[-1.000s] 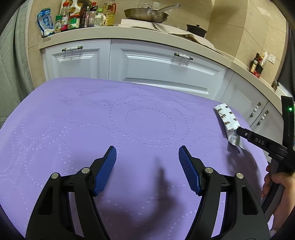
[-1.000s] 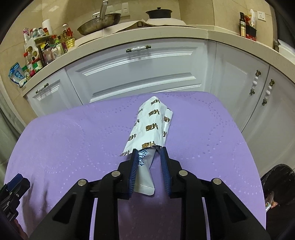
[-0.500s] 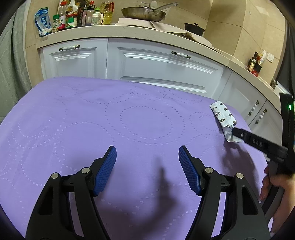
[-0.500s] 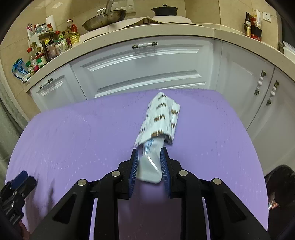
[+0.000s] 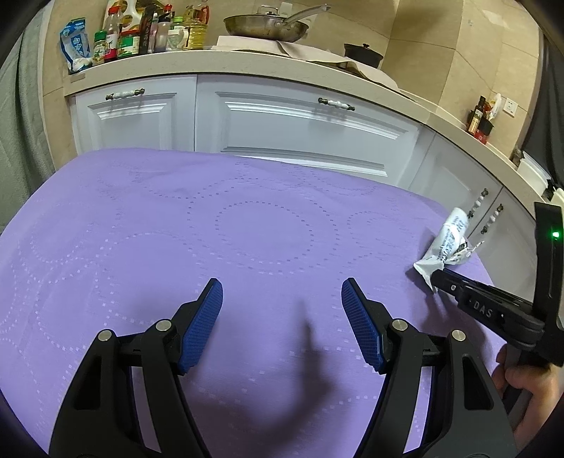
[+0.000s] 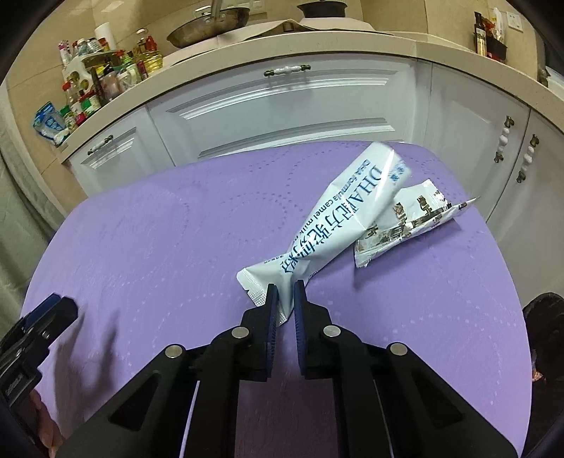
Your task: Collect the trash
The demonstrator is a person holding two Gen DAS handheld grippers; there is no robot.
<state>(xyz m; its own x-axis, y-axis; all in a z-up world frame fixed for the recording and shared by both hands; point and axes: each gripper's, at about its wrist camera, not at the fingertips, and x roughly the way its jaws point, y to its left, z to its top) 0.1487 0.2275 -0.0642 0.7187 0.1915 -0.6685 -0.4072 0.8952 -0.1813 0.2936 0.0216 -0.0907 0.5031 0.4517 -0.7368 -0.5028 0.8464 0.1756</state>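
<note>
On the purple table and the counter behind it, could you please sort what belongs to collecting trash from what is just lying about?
Job:
white sachet between the right gripper fingers, which are closing
crumpled wrapper

Lying about:
frying pan
black pot
bottles

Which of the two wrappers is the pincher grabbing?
The long white packet with blue writing: the right gripper is closing on its end. The crumpled silvery wrapper with brown print lies loose beside it.

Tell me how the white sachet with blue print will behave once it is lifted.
The white sachet is probably floppy: it pinches to a waist where the closing right gripper squeezes it. Its glossy film looks slippery. It looks light and may drag the crumpled wrapper it overlaps.
</note>
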